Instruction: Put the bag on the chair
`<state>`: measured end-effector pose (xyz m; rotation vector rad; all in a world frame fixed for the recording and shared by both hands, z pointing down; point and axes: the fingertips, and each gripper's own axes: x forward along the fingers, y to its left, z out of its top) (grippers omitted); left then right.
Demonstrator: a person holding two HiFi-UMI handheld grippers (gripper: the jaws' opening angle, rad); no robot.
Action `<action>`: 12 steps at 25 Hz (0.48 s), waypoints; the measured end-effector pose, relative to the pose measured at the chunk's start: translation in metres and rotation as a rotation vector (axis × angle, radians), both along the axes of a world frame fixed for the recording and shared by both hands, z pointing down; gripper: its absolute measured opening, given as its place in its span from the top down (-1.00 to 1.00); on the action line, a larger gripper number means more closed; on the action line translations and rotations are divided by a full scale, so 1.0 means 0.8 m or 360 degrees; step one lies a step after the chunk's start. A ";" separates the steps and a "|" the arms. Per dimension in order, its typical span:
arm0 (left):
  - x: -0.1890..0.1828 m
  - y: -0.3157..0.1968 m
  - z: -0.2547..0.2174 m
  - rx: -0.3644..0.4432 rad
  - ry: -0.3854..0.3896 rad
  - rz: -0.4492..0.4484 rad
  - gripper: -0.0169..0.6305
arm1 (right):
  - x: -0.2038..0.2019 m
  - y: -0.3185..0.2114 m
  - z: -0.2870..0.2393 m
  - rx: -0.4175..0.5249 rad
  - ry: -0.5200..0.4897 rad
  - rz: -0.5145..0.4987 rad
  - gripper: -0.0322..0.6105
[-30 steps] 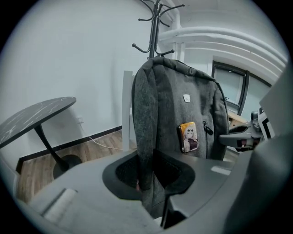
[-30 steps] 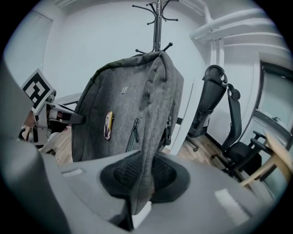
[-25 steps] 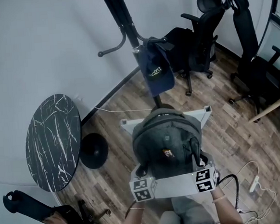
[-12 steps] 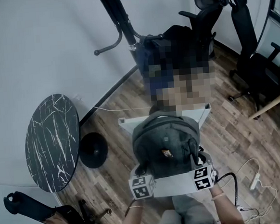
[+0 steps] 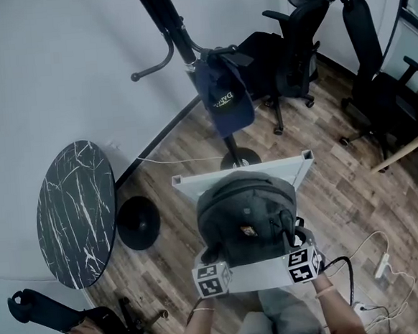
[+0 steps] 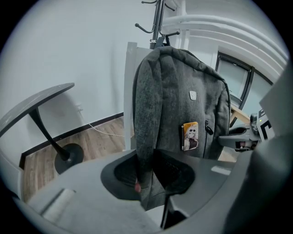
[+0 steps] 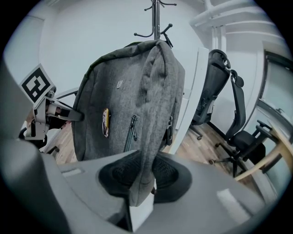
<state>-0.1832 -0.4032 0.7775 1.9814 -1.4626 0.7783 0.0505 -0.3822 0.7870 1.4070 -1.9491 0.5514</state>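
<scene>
Left gripper (image 6: 145, 172) pinches the bag (image 5: 245, 214) by its side edge. Right gripper (image 7: 146, 172) jaws have just been opening, with both pads touching the opposite edge. The bag stands upright before the chair (image 5: 196, 182) back. Risk: if one side lets go first, the bag may tip off sideways.

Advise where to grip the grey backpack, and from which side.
Its side edges, low down, one gripper from each side. The backpack stands upright, wide and flat, so each edge is a narrow fold that fits between jaws. The left gripper pinches one edge so; the right gripper has the other between its jaws, which have just been opening.
</scene>
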 end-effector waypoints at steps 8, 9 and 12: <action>-0.006 -0.006 0.009 -0.0043 0.0010 -0.0021 0.65 | 0.003 -0.006 0.009 -0.0043 -0.0070 0.0042 0.57; -0.007 -0.006 0.009 -0.0049 0.0005 -0.0021 0.63 | 0.003 -0.007 0.009 -0.0046 -0.0082 0.0053 0.55; -0.007 -0.006 0.010 -0.0062 -0.0006 -0.0020 0.58 | 0.005 -0.009 0.011 -0.0058 -0.0115 0.0093 0.49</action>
